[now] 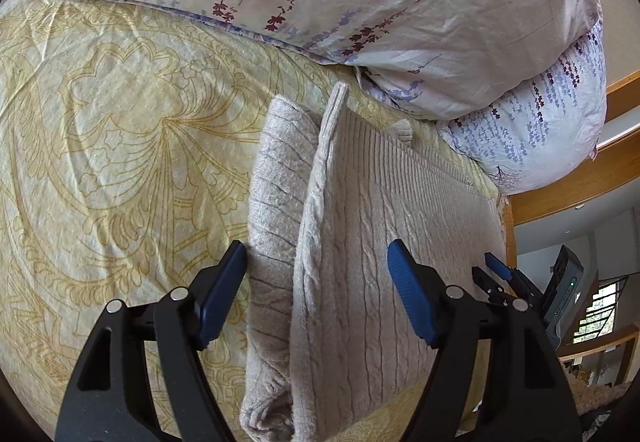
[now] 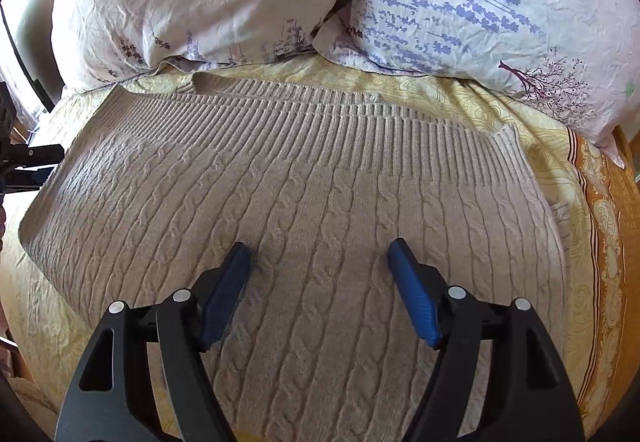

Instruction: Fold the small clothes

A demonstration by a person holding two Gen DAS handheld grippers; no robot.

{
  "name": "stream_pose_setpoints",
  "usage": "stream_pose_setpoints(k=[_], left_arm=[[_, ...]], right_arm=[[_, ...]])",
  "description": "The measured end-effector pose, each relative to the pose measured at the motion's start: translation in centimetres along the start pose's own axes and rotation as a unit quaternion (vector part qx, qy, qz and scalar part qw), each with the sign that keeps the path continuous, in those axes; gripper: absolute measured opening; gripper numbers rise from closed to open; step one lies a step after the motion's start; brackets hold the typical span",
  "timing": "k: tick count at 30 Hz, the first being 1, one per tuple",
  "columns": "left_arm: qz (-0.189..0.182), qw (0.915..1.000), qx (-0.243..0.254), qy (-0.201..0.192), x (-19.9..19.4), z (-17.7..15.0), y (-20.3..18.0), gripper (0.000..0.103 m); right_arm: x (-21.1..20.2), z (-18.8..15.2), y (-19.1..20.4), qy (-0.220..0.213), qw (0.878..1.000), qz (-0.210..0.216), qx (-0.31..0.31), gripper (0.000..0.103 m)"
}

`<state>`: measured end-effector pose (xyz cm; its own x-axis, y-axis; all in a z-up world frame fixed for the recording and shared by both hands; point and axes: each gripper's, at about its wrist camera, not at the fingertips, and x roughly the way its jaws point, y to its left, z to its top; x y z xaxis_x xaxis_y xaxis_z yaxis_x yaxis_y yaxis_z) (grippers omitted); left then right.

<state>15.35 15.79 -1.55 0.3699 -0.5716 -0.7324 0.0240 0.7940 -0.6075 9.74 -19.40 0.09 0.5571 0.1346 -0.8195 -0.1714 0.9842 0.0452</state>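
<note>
Sweater: your beige cable-knit sweater [image 2: 304,202] lies flat on the yellow patterned bedsheet [image 1: 100,114], its ribbed hem [image 2: 360,122] at the far side, just short of the two floral pillows [image 2: 460,2].

Left edge: in the left wrist view the sweater's left side is turned over on itself, and a raised fold ridge [image 1: 320,178] runs near to far, with a doubled layer beside it on the left.

Left gripper: your left gripper [image 1: 318,290] has its jaws spread wide and holds nothing; the ridge passes straight between them, closer to the left finger.

Right gripper: your right gripper [image 2: 320,282] is also spread and empty, hovering over the middle of the knit body, with cloth on both sides of it. It shows at the right of the left wrist view, over the sweater's right part.

Key relation: the ridge's long axis lines up with your left gripper's forward direction, so that hand is the nearer one to it; the right edge of the sweater lies to the right of your right gripper.

Judgement: the left fold looks laid, and the right side appears not yet folded.
</note>
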Motion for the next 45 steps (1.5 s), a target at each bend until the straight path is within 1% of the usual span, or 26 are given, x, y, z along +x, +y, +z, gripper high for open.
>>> stream_pose_setpoints(k=[1,3,5,9,11,14,16,19,20,21,22,25,27,30,32,37,41,43,44,45], left_arm=[[-0.010,0.9999,-0.004,0.001,0.1,0.3,0.2,0.071],[-0.018,0.9998,-0.011,0.001,0.1,0.6,0.7,0.065],[-0.026,0.9996,-0.009,0.005,0.0,0.9,1.1,0.063],[-0.041,0.9987,0.012,0.026,0.4,1.5,1.0,0.063],[-0.060,0.9976,0.008,0.033,0.7,1.6,1.1,0.063],[-0.075,0.9968,-0.008,0.028,0.9,1.5,1.3,0.062],[-0.083,0.9962,-0.014,0.023,1.1,1.2,1.0,0.060],[-0.076,0.9969,-0.011,0.019,1.5,0.8,0.2,0.047],[-0.073,0.9971,-0.013,0.020,1.7,0.7,0.1,0.038],[-0.070,0.9971,-0.017,0.023,1.9,0.7,0.0,0.026],[-0.067,0.9972,-0.020,0.026,2.1,0.6,-0.2,0.023],[-0.072,0.9971,-0.022,0.014,1.9,0.7,-1.0,0.021],[-0.096,0.9950,-0.027,0.005,1.4,0.9,-1.8,0.019],[-0.129,0.9913,-0.021,-0.006,0.9,1.3,-3.7,0.019],[-0.159,0.9870,-0.021,-0.009,0.5,1.5,-5.2,0.019],[-0.212,0.9769,-0.017,-0.013,0.3,1.9,-9.6,0.017],[-0.235,0.9715,-0.031,-0.003,1.6,1.7,-12.5,0.016],[-0.244,0.9689,-0.044,0.006,2.7,1.6,-13.4,0.016],[-0.247,0.9677,-0.049,0.010,3.2,1.5,-13.9,0.016],[-0.250,0.9667,-0.053,0.013,3.7,1.4,-14.3,0.016]], right_arm=[[-0.1,0.0,-0.1,0.000,1.000,0.001,0.000,0.075],[-0.1,0.2,-0.1,0.001,1.000,0.004,0.001,0.076],[0.0,0.2,-0.1,0.001,1.000,0.006,0.000,0.078],[0.1,0.3,0.3,0.000,1.000,0.006,-0.006,0.083],[0.1,0.3,0.4,-0.002,1.000,0.004,-0.010,0.084],[0.0,0.3,0.3,-0.003,1.000,0.008,-0.010,0.084],[0.1,0.3,0.3,-0.005,1.000,0.007,-0.013,0.084],[0.0,0.1,0.6,-0.010,1.000,-0.002,-0.021,0.085],[0.0,0.1,0.6,-0.011,1.000,-0.003,-0.023,0.085],[0.0,0.1,0.6,-0.012,1.000,-0.004,-0.023,0.085],[0.0,0.1,0.6,-0.013,1.000,-0.003,-0.023,0.085],[0.0,0.0,0.6,-0.014,1.000,-0.003,-0.022,0.085],[0.0,-0.1,0.6,-0.016,1.000,-0.003,-0.021,0.085],[0.0,-0.1,0.5,-0.018,1.000,-0.002,-0.021,0.085],[0.0,-0.3,0.6,-0.019,1.000,-0.002,-0.020,0.086],[-0.1,-0.4,0.5,-0.020,1.000,-0.002,-0.022,0.086],[-0.4,-0.4,0.2,-0.022,0.999,-0.001,-0.022,0.086],[-0.8,-0.2,-0.4,-0.018,1.000,0.012,-0.019,0.086],[-1.2,-0.1,-0.9,-0.018,0.999,0.030,-0.009,0.087],[-1.8,0.0,-1.8,-0.022,0.998,0.057,0.007,0.087]])
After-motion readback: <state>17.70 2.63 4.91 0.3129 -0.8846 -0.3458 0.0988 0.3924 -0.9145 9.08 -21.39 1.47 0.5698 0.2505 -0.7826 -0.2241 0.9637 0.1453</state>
